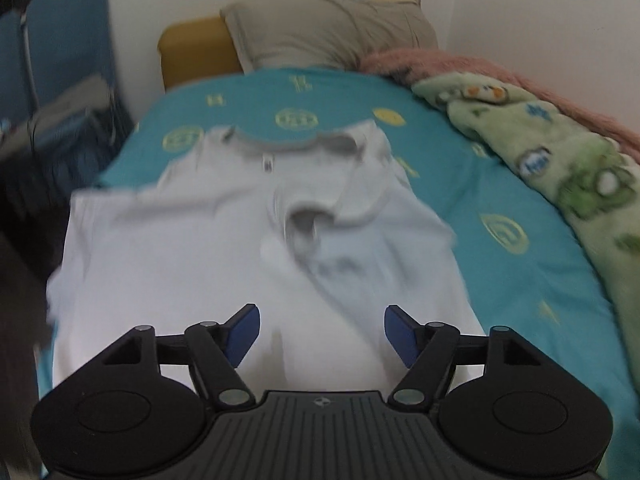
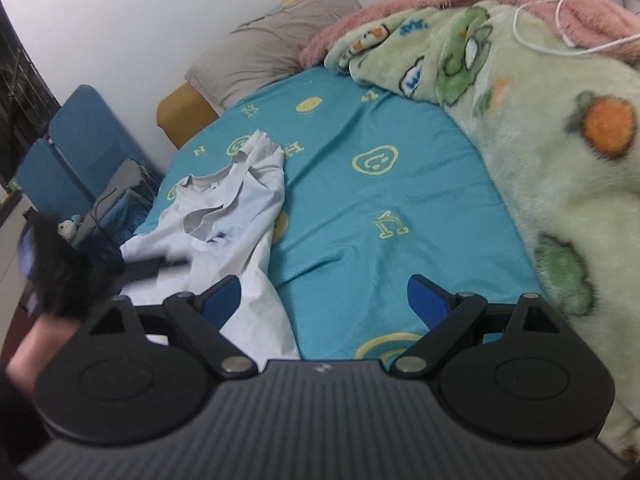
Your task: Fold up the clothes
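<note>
A white T-shirt (image 1: 224,248) lies spread on the teal bed sheet (image 1: 500,200), its collar toward the pillow and one side creased over the chest. My left gripper (image 1: 322,334) hovers open above the shirt's lower part, nothing between its blue pads. In the right wrist view the same shirt (image 2: 232,216) lies at the left, bunched and rumpled. My right gripper (image 2: 324,300) stands open over the sheet (image 2: 380,208), its left fingertip above the shirt's right edge. The blurred left gripper (image 2: 148,266) and a hand (image 2: 36,340) show at the far left.
A green cartoon blanket (image 2: 560,160) and a pink fleece (image 2: 420,4) pile along the bed's right side, with a white cable (image 2: 560,36) on top. A grey pillow (image 1: 328,28) lies at the head. Blue folding chairs (image 1: 60,48) stand left of the bed.
</note>
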